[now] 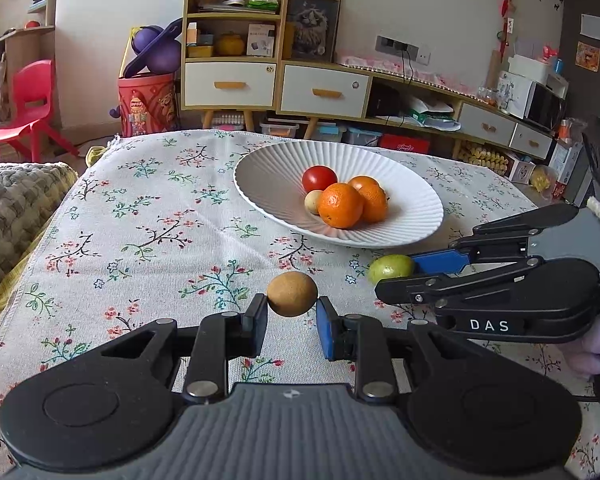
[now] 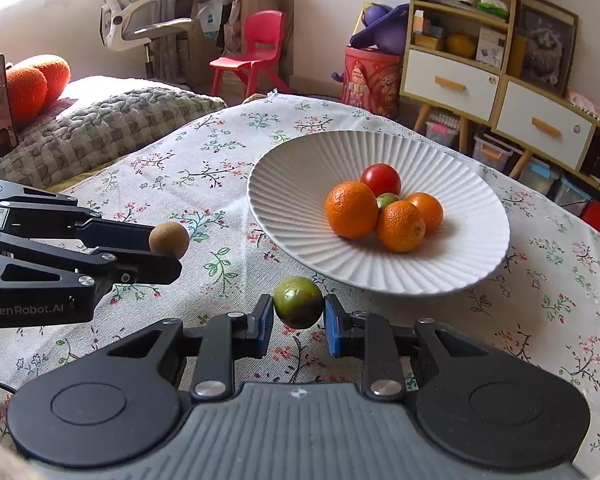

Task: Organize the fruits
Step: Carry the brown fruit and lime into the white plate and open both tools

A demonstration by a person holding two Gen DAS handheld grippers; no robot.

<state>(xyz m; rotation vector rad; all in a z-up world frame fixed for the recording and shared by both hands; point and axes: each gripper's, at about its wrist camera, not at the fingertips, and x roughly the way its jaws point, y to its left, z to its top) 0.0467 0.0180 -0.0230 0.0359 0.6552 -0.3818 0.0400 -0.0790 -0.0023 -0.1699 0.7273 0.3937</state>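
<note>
On the far left, beside the table, lies a grey knitted blanket point(image 2: 100, 128), and behind it stands a red chair point(image 2: 256, 48). The table is covered with a flowered tablecloth point(image 1: 140, 220).

The left gripper point(image 1: 292, 312) holds a brown round fruit point(image 1: 292, 294) between its two pads; both pads touch the fruit, one on each side, so the gripper is closed on it. In the right wrist view this same gripper point(image 2: 168, 250) comes in from the left edge, and the brown fruit point(image 2: 169, 239) sits at its tip, above the cloth and to the left of the plate.

Further right is the white ribbed plate point(image 1: 268, 176), which rests on the tablecloth. In it lie a red tomato point(image 1: 319, 178), three oranges, of which the nearest one point(image 1: 340, 205) is the biggest in the left wrist view, and one small pale green fruit point(image 2: 387, 200) between them. All these fruits touch one another in the middle of the plate point(image 2: 292, 168).

The right gripper point(image 2: 299, 314) is clamped on a green round fruit point(image 2: 299, 302), a pad pressing on each side. This fruit is near the front rim of the plate, not in it. In the left wrist view the right gripper point(image 1: 410, 270) enters from the right edge with the green fruit point(image 1: 390, 268) at its tip, near the brown fruit
</note>
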